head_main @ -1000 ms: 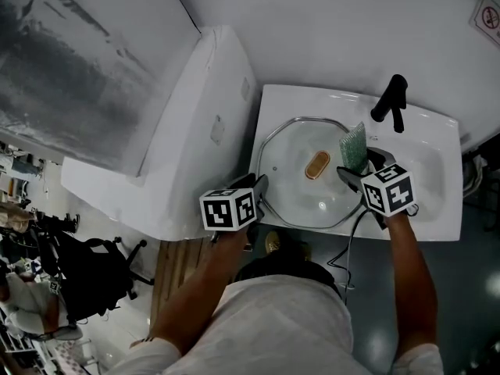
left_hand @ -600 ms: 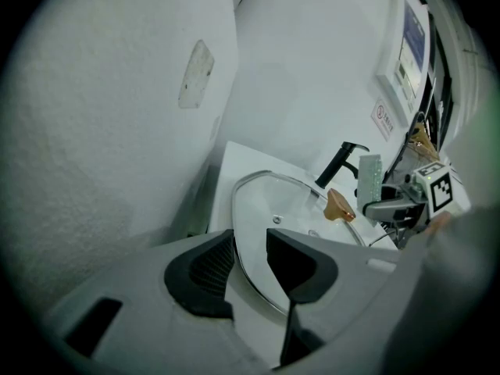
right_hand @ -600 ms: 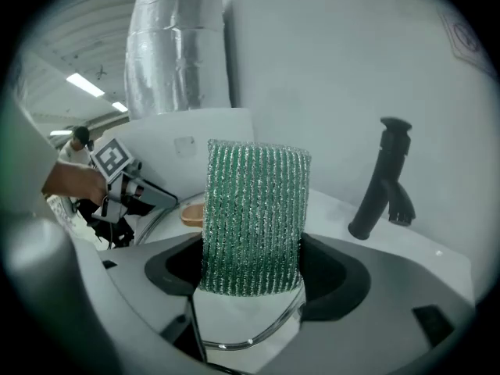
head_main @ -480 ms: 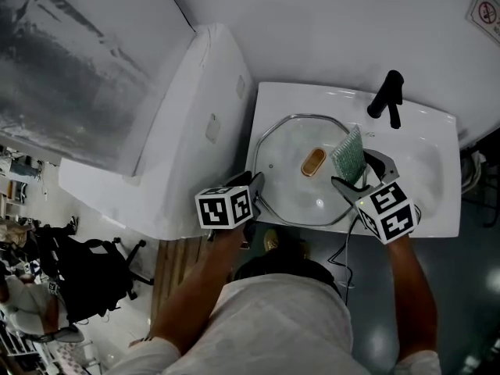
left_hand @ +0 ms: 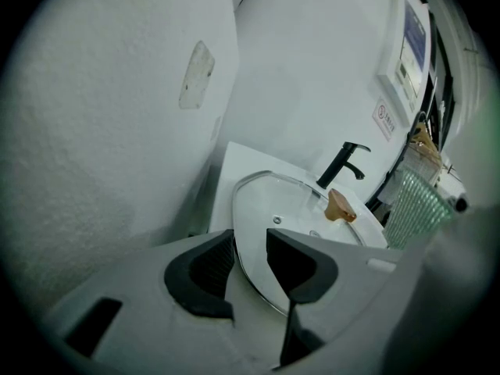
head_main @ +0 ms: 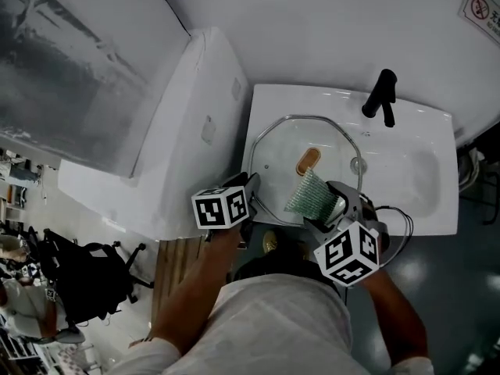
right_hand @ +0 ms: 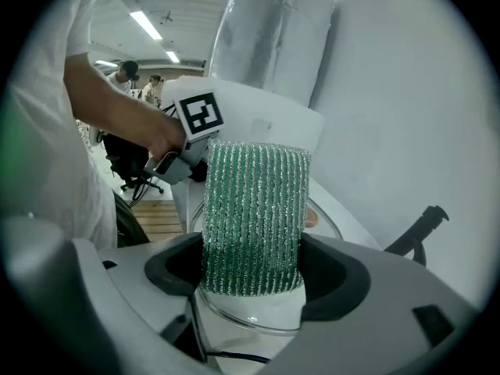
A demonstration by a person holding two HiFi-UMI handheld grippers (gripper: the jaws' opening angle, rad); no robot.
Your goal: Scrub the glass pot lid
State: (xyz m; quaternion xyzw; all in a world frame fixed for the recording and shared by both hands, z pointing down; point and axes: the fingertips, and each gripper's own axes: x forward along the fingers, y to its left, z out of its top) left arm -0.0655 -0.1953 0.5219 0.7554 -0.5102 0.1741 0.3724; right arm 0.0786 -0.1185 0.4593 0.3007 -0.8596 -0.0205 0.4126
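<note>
The glass pot lid (head_main: 285,151) with a brown knob (head_main: 308,160) stands tilted in the white sink (head_main: 414,170). My left gripper (head_main: 255,186) is shut on the lid's near left rim; in the left gripper view the rim (left_hand: 244,260) runs between the two pads (left_hand: 205,268). My right gripper (head_main: 328,208) is shut on a green scrub pad (head_main: 310,196), which stands over the lid's near edge. In the right gripper view the scrub pad (right_hand: 254,209) fills the gap between the jaws, with the lid's rim (right_hand: 258,319) just below it.
A black faucet (head_main: 380,96) stands at the sink's far side. A tall white cabinet (head_main: 187,123) flanks the sink on the left. A black cable (head_main: 394,216) trails near my right gripper. The wall lies just behind the sink.
My right gripper has swung with the scrub pad from the lid's right side, near the faucet, toward the lid's near edge, and has rolled. The left gripper and the lid have kept still.
</note>
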